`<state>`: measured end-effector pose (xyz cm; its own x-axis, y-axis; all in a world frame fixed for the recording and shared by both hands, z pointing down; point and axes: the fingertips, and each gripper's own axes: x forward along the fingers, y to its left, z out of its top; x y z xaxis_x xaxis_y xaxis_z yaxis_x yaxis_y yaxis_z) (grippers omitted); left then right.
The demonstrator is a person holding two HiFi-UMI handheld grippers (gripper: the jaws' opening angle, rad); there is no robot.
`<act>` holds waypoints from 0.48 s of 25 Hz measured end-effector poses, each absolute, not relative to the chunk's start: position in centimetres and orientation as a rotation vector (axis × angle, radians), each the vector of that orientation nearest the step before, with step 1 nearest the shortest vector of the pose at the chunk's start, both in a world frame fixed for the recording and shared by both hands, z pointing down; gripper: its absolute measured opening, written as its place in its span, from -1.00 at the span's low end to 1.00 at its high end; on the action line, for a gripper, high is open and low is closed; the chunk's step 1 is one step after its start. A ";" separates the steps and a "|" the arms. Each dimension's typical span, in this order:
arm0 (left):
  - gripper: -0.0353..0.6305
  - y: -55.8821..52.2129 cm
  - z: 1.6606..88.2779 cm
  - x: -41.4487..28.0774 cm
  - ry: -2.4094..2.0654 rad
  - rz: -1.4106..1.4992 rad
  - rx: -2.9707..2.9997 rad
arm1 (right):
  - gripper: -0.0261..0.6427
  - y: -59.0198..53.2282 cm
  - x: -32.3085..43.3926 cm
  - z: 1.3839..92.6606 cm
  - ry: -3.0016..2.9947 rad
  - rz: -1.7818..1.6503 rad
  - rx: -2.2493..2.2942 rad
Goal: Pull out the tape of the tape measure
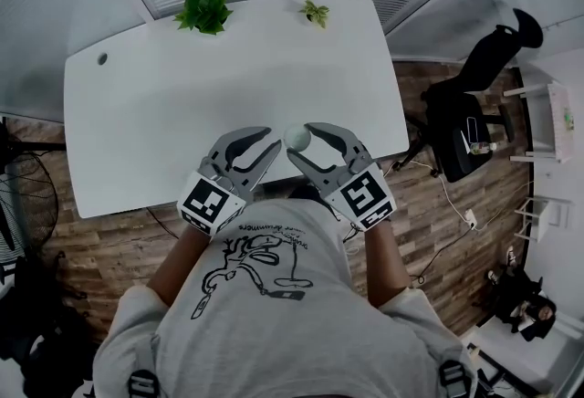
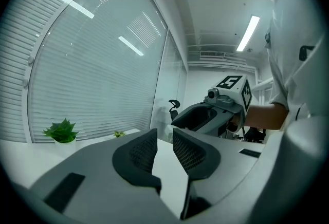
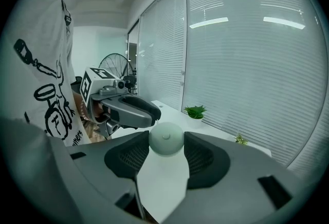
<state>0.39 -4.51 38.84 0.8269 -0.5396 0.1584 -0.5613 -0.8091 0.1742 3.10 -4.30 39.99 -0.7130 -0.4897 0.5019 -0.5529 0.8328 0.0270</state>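
right tool point(image 1: 299, 139): clamped on the tape measure point(image 3: 166, 139), with the pads pressing on both sides of its pale round case
tape measure spot: up in the air at the right tool's tips, over the near edge of the table point(image 1: 182, 113), just ahead of the person's chest
left tool point(image 2: 164, 138): jaws a little apart with nothing between them; it sits just left of the right tool, tips near the case but not touching it as far as I can tell
tape itself: no strip showing out of the case in any view, and I can't spot the end tab either, it's too small or turned away
done so far: the case is off the table and gripped firmly, so I'd say the setup part is sorted
left to do: pretty much the whole pull imo. The left tool has to find the tape's end, pinch it, then the two tools draw apart
rest of the table: bare white top, except a bigger plant point(image 1: 204, 11) at the far left and a small plant point(image 1: 316, 13) at the far right
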 end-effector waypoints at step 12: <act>-0.81 -4.0 39.1 1.3 -0.780 0.199 2.910 | -0.26 -4.4 2.6 40.7 -2.517 0.206 0.736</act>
<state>1.25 -3.97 39.11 0.8585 -0.4879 0.1578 -0.5039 -0.8597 0.0834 2.57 -4.42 40.69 -0.7258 -0.4628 0.5089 -0.5393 0.8421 -0.0035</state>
